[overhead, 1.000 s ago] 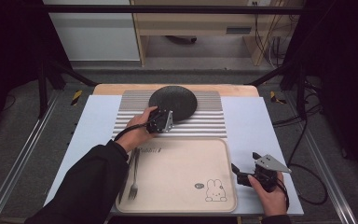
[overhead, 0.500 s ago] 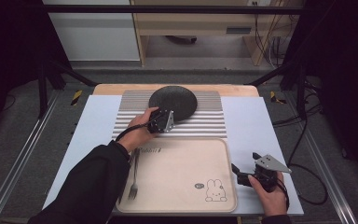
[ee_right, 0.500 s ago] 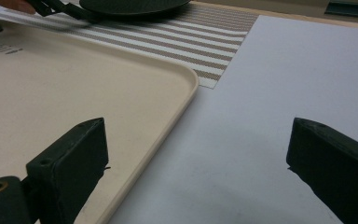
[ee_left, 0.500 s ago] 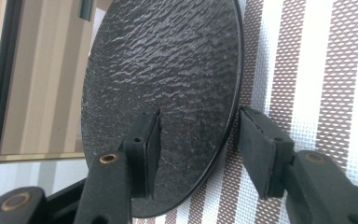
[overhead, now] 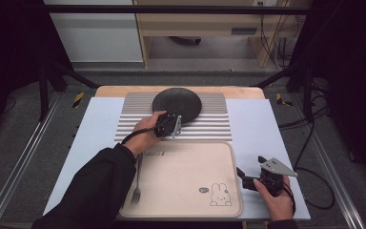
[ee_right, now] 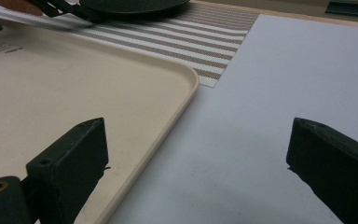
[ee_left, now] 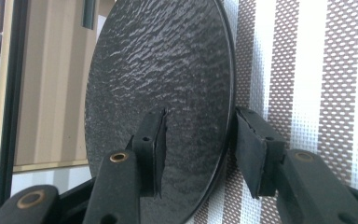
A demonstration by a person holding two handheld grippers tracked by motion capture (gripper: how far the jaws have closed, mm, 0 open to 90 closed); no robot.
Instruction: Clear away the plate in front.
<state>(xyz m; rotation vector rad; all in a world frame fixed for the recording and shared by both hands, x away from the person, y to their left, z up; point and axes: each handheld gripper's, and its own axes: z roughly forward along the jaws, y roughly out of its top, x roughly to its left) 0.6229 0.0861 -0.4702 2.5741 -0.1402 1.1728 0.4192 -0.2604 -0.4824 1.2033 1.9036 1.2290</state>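
A round black textured plate (overhead: pixel 176 102) lies on a grey striped mat (overhead: pixel 209 126) at the back of the table. My left gripper (overhead: pixel 177 125) is at the plate's near rim. In the left gripper view the plate (ee_left: pixel 168 70) sits between the jaws: my left gripper (ee_left: pixel 198 149) is open, one jaw over the plate's face and the other past its rim, with a gap still showing. My right gripper (overhead: pixel 249 166) rests near the table's front right, by the beige tray (overhead: pixel 186 176). It stands wide open (ee_right: pixel 198 149) over the tray's right edge with nothing between its fingers.
A fork (overhead: pixel 137 183) lies on the left side of the tray, whose rim (ee_right: pixel 177 116) carries a rabbit print (overhead: pixel 219 195) near the front right. A pale blue sheet (overhead: pixel 262 129) covers the table. Dark frame posts and cables stand around the table.
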